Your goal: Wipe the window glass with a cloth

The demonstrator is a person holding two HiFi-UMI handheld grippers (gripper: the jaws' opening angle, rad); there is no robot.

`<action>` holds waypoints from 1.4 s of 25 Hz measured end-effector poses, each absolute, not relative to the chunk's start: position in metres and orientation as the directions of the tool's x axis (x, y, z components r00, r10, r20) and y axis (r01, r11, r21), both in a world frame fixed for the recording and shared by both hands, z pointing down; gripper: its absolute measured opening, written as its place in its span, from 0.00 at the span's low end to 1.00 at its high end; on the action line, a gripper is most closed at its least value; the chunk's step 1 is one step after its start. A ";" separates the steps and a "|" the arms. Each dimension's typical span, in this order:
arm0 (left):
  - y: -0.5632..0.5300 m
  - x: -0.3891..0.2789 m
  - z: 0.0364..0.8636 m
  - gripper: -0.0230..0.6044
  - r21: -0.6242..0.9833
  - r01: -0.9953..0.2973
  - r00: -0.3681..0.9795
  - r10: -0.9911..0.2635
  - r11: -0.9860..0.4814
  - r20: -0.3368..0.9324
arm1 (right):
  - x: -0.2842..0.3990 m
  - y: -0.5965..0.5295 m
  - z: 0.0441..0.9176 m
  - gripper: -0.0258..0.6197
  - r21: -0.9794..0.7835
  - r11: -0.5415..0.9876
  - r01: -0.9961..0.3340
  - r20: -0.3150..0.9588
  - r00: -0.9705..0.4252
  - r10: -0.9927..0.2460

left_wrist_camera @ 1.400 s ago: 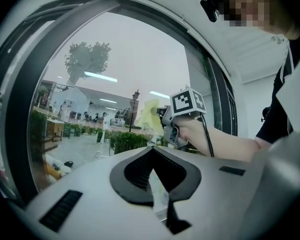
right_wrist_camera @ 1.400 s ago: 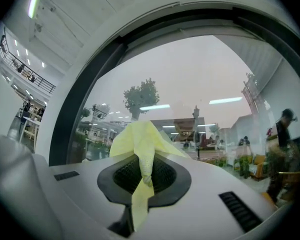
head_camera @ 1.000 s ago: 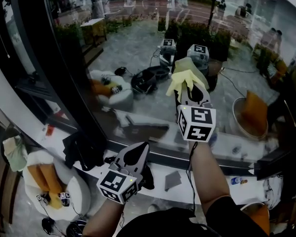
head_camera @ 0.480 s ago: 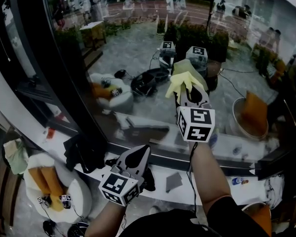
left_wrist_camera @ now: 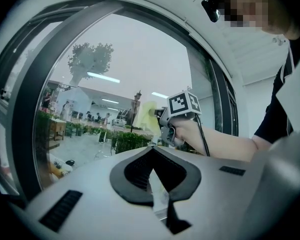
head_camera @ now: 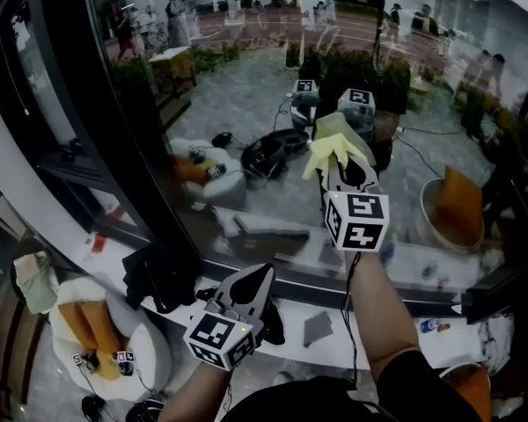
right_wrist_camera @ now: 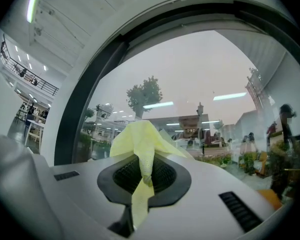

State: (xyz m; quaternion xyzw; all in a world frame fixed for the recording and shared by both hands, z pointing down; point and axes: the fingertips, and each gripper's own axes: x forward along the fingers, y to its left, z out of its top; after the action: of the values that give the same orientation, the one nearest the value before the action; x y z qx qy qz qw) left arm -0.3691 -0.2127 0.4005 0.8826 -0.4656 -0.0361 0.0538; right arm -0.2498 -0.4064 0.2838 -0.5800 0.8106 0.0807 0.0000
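The window glass (head_camera: 246, 130) fills most of what I look down on, full of reflections, with its dark frame (head_camera: 97, 121) running slantwise on my left and the white sill (head_camera: 396, 334) along the bottom. My right arm reaches up and forward to the pane. My left is drawn low by the sill, well apart from it.

My right gripper (head_camera: 345, 161) is clenched on the yellow cloth (head_camera: 333, 143). In the right gripper view the cloth (right_wrist_camera: 140, 139) is pinched between the dark pads, a bunch of it standing above the jaws and a strip hanging down below. The bunched part lies up against the glass, where it meets its own reflection.

My left gripper (head_camera: 262, 271) points up toward the pane. In the left gripper view, the jaws of this gripper (left_wrist_camera: 151, 151) are closed tip to tip with nothing held in them.
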 end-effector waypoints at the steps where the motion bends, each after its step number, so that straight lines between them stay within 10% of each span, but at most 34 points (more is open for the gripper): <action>1: -0.211 -0.368 0.400 0.03 0.129 -0.816 0.567 -0.824 -0.563 -0.013 | -0.248 -0.405 0.284 0.10 0.126 0.315 -0.941 -0.092 -0.327 -0.941; 35: -0.103 -0.088 0.424 0.03 0.203 -0.545 0.834 -0.550 -0.813 0.036 | 0.071 -0.117 0.374 0.10 -0.029 0.098 -0.995 0.013 -0.099 -0.995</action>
State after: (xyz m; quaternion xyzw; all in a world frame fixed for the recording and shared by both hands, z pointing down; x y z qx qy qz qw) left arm -0.0880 -0.1025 0.4244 0.9521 -0.2878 -0.0123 0.1031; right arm 0.0710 -0.1172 0.3738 -0.6713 0.7410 -0.0151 0.0050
